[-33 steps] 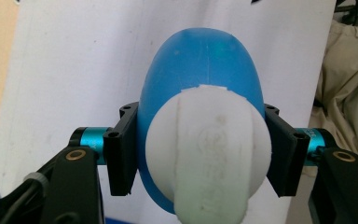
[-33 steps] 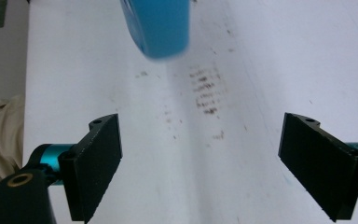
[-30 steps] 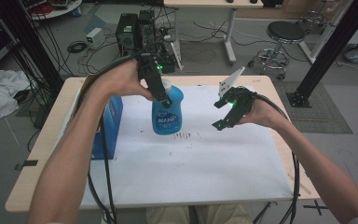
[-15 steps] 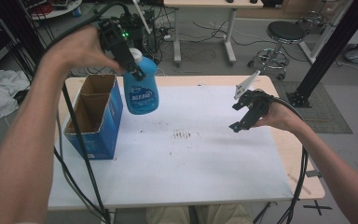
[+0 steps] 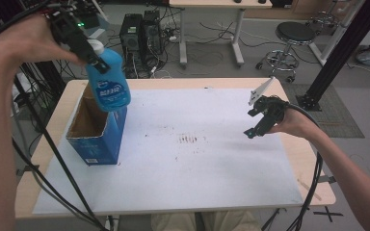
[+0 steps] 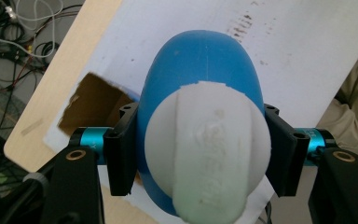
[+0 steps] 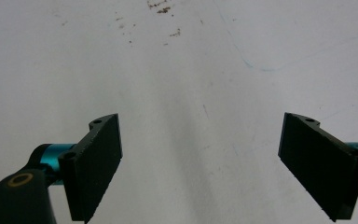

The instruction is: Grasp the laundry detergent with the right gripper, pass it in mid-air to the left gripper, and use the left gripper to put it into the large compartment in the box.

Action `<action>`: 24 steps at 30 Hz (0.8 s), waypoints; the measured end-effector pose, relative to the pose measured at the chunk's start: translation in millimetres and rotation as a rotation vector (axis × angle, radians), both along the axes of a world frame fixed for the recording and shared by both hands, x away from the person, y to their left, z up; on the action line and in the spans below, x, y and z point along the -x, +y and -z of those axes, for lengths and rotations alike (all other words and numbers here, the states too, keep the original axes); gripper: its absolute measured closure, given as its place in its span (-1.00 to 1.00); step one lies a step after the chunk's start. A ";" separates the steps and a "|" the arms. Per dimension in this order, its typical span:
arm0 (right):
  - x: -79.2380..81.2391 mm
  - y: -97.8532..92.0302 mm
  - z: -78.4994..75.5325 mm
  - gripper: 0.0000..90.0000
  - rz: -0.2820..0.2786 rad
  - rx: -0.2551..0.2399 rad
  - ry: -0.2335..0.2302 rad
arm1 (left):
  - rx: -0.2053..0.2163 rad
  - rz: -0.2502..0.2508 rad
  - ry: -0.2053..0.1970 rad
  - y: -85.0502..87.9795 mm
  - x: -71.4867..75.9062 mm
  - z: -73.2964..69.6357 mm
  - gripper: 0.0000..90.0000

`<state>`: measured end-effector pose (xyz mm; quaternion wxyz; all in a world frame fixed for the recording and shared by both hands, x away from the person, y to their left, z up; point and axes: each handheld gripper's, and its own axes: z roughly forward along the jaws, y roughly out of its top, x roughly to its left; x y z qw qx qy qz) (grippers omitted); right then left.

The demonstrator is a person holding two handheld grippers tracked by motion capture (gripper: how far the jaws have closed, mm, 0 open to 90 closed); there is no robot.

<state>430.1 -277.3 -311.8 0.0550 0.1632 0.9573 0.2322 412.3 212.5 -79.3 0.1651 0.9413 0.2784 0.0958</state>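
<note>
A blue bottle [image 5: 108, 82] with a white cap [image 6: 208, 156] hangs in the air above an open blue cardboard box [image 5: 96, 129] at the table's left. My left gripper [image 5: 89, 54] is shut on the bottle's neck, and in the left gripper view its black jaws press on both sides of the bottle [image 6: 200, 79]. The box's brown inside [image 6: 91, 102] lies below it. My right gripper [image 5: 253, 130] hovers over the white sheet at the right side. Its jaws stand wide apart over bare white surface in the right gripper view, right gripper [image 7: 200, 163] open and holding nothing.
A white sheet [image 5: 188, 168] with a few brown stains [image 5: 190, 139] covers most of the wooden table [image 5: 308, 178]. Cables trail from both hands off the table's front. Desks, computer towers and a stool stand on the floor beyond the far edge.
My left gripper has lifted the blue bottle from the table's middle up and leftward to above the box. The right gripper has drifted a little to the right.
</note>
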 end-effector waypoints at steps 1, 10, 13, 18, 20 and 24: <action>-0.2 -0.7 0.3 -0.72 0.004 -0.001 0.001 | 0.002 -0.011 -0.003 5.8 0.9 -0.8 -0.16; -0.9 1.7 6.1 -0.72 0.006 -0.004 0.009 | -0.009 -0.094 0.014 43.3 2.1 8.0 -0.16; -1.0 2.6 8.3 -0.72 0.002 -0.002 0.011 | -0.018 -0.114 0.024 49.5 0.0 15.0 -0.16; -1.6 2.6 9.9 -0.72 0.010 0.000 0.013 | -0.019 -0.125 0.045 56.8 -4.1 28.4 -0.16; -2.3 2.1 10.2 -0.72 0.008 0.003 0.011 | -0.007 -0.129 0.047 59.3 -5.5 33.8 -0.16; -2.1 1.3 11.2 -0.72 0.014 0.007 0.013 | -0.017 -0.121 0.066 60.9 -8.2 45.8 -0.16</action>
